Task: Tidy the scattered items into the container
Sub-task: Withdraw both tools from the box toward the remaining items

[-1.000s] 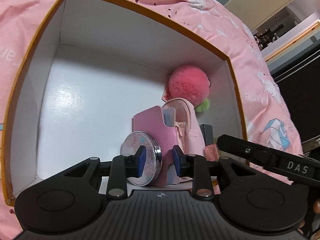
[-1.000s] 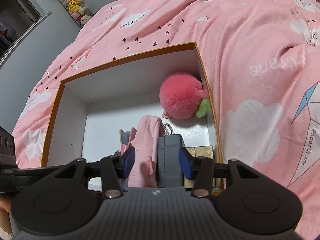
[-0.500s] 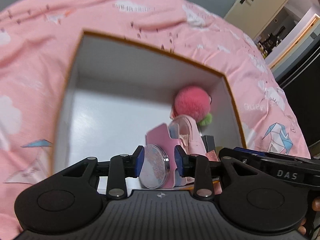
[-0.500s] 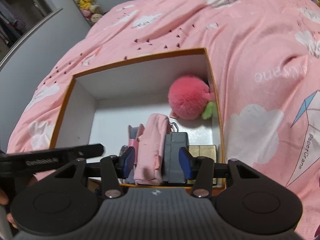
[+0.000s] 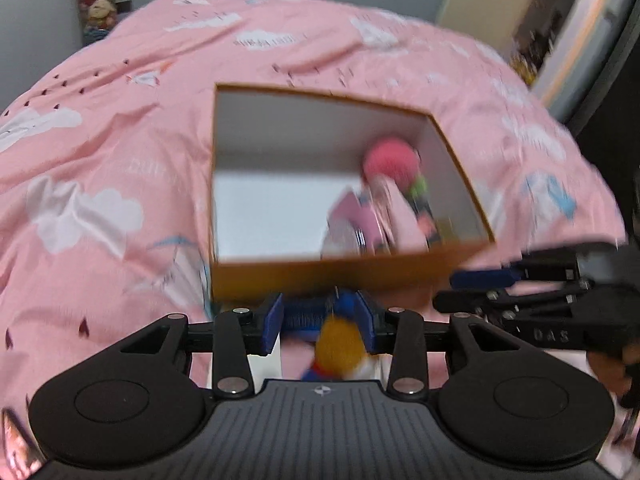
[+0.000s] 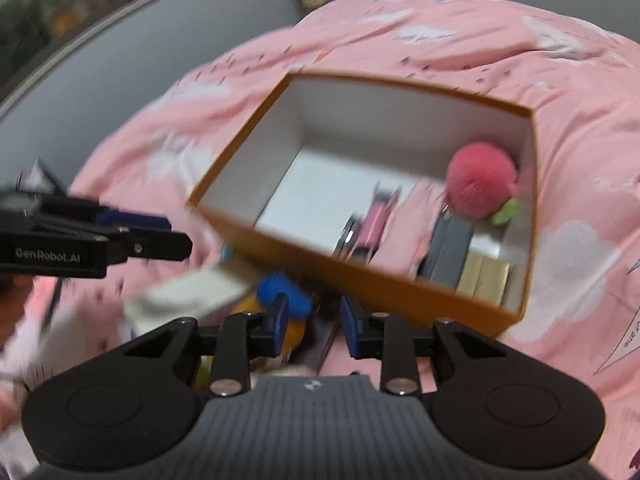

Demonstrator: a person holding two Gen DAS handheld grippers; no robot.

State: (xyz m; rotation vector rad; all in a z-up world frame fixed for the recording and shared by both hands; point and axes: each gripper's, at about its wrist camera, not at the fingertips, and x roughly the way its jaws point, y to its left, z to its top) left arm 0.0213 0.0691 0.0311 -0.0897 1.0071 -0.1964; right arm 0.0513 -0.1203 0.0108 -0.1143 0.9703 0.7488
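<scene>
With the left tool (image 5: 320, 320) opening and the right tool (image 6: 314, 320) closing, both empty, blur risks a mis-grab of the near blue-and-orange toy (image 6: 282, 292) beside the box (image 6: 360, 276).

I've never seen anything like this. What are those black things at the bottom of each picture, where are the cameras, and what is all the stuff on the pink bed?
Each picture comes from a camera mounted on a hand-held gripper, a two-fingered tool a person carries, one in each hand. The left hand-held gripper fills the bottom of its own picture; its blue fingers are opening. The right hand-held gripper does the same in the other picture; its fingers are closing. Neither is seen gripping anything, though blur makes it hard to be sure.

An orange box sits on a pink bedspread. Inside are a pink pompom, a pink pouch, a grey case and more. A blurry blue and yellow toy lies outside, near the fingers.
</scene>
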